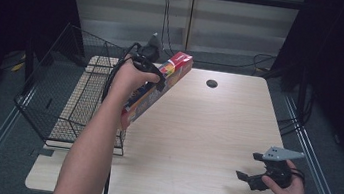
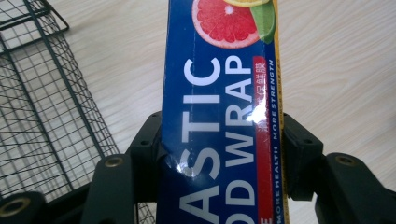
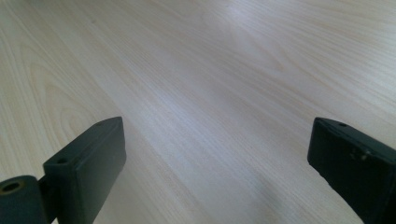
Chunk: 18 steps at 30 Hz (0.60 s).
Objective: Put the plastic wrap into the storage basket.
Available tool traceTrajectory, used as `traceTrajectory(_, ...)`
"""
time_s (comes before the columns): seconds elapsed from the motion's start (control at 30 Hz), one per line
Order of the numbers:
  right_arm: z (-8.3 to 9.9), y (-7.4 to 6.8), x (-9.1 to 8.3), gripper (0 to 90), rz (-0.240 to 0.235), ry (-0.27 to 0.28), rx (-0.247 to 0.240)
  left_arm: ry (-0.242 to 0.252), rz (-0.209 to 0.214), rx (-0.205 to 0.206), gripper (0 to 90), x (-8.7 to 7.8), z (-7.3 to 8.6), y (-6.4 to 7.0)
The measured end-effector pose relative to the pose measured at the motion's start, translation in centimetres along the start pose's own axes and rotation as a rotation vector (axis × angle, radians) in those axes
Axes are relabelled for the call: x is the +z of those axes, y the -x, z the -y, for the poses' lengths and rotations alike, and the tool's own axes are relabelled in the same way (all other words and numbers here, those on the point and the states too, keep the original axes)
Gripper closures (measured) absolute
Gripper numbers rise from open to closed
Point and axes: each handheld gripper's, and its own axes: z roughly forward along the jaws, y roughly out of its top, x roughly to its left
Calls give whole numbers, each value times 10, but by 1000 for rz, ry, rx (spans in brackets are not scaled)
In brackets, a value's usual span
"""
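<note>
A long blue and red plastic wrap box (image 1: 158,87) hangs tilted above the table's left side, beside the wire basket (image 1: 67,93). My left gripper (image 1: 154,82) is shut on it near its middle. In the left gripper view the box (image 2: 222,116) runs up between the two black jaws, its white lettering and a grapefruit picture facing the camera. My right gripper (image 1: 252,169) is low over the table near the front right corner, open. In the right gripper view its jaws stand wide apart over bare wood, the gripper (image 3: 217,140) holding nothing.
The black wire basket (image 2: 42,107) stands on the table's left edge, its open top facing up. A dark round hole (image 1: 211,83) sits in the light wooden table (image 1: 205,131) at the back. Cables lie on the floor behind the table.
</note>
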Motion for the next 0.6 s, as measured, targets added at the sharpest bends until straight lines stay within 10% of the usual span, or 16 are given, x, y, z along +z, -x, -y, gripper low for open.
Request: traceTrajectory(0.6, -1, -1, 0, 42, -3, 7, 7, 12, -24, -42, 441, -25, 6, -12)
